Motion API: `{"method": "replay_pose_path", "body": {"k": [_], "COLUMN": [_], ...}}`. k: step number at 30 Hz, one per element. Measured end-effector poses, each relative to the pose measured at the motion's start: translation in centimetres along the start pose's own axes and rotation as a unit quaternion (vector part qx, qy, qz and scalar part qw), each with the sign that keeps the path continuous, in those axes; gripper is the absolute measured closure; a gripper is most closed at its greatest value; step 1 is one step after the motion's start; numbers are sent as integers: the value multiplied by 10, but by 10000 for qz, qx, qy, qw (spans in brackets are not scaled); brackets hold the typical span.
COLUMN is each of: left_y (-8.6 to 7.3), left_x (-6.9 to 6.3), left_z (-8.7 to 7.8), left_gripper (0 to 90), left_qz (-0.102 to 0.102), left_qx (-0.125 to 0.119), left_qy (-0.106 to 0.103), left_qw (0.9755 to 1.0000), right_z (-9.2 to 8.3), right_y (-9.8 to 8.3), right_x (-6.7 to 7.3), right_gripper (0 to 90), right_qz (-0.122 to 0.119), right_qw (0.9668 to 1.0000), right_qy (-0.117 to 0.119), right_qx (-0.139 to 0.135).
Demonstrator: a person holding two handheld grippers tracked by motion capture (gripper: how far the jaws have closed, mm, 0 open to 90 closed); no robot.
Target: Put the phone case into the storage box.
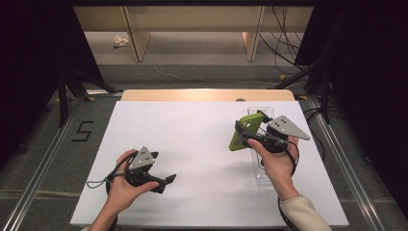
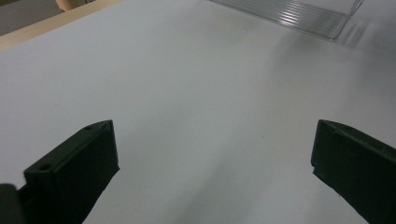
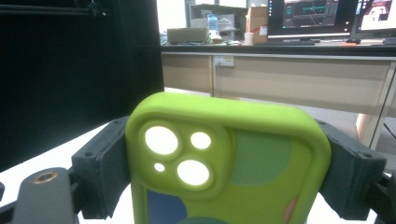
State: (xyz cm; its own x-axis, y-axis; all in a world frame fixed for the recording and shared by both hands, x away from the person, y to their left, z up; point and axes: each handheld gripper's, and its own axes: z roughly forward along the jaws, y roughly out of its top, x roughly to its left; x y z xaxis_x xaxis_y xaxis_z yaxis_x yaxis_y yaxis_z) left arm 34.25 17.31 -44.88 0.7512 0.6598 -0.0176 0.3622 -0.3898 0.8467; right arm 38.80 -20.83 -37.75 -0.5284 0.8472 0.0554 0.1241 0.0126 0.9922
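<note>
A: Item one, nearest the person: left gripper (image 1: 161, 182), held low over the white table (image 1: 192, 144) at its near left. Condition?

B: Jaws spread wide, nothing between them; the left gripper view looks along them at bare table surface. Idle, by the look of it.

A: Item two, farther out on the right: right gripper (image 1: 248, 134).

B: Clamped on a green phone case (image 1: 243, 131), one jaw against each long edge. In the right gripper view the case (image 3: 229, 158) stands upright between the jaws, camera cut-outs at the top, coloured patches below. It is lifted clear of the table and tilted.

A: Item three, under and just beyond that hand?

B: A clear plastic tray (image 1: 260, 166) lying on the table, its far end near the table's back edge. Its ribbed corner also appears at the top of the left gripper view (image 2: 299, 16).

A: Item four, background?

B: Wooden desks (image 3: 299, 79) and monitors (image 3: 310, 16) across the room. Not in play.

A: Hazards to record?

B: My judgement only. The case is soft and hollow, so a side grip may bow it and let it slip or twist out. Setting it down tilted could catch a corner on the tray's rim. The tray is light and nothing holds it, so a nudge could slide it toward the table's edge.
</note>
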Motion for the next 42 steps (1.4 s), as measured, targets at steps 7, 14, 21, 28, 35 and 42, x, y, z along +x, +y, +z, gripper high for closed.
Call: {"method": "replay_pose_path", "body": {"k": [7,14,21,28,35,42], "left_y": [-1,-2,-3,-4,-5,-5], "left_x": [2,5,6,7,7,8], "left_z": [-2,-5,-6,-7,-7,-8], "left_gripper": [2,0,0,0,0,0], "left_qz": [-24,-58,-65,-68,-76,-91], "left_qx": [-8,-16,-30,-33,-21,-28], "left_qy": [46,110,137,144,151,164], "left_qw": [10000,9999,9999,9999,9999,9998], "right_z": [-1,-3,-6,-8,-10,-12], "right_y": [0,3,5,7,8,9], "right_x": [-4,-8,-12,-16,-20,-25], "right_gripper": [165,165,165,165,165,166], "right_qz": [16,27,40,56,71,99], "right_qw": [10000,9999,9997,9995,9993,9989], "right_qy": [-64,-136,-208,-277,-351,-436], "right_qx": [-15,-48,-93,-107,-109,-131]}}
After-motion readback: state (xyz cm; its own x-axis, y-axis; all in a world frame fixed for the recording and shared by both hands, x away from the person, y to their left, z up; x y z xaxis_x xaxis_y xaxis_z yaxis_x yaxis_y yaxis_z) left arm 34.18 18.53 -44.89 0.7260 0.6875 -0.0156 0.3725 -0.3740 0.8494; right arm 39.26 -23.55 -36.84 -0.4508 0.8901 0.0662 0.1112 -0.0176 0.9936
